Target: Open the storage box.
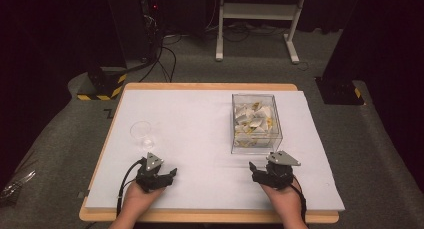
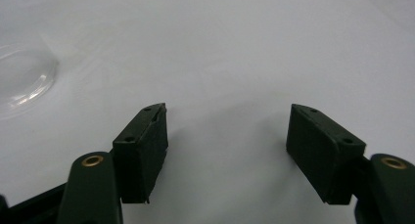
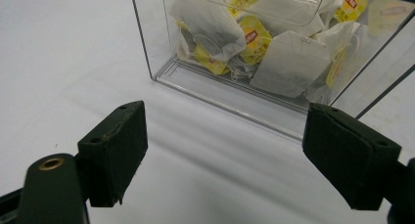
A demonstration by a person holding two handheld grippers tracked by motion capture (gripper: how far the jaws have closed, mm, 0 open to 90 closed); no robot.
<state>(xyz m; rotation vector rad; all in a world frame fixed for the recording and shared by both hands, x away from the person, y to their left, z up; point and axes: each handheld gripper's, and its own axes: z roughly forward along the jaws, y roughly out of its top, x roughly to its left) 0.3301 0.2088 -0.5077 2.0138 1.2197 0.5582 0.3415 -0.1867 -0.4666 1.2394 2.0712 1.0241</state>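
Observation:
A clear plastic box of tea bags with yellow tags stands on the right half of the white table top. A clear empty glass stands on the left half; its base shows at the left edge of the left gripper view. My left gripper rests near the front edge, just in front of and right of the glass, open with nothing between its jaws. My right gripper lies in front of the box, open and empty, its jaws pointing at the box's near wall.
The white sheet covers a wooden table. Beyond the far edge are a grey floor, cables, a white desk frame and black stands with yellow-black striped bases.

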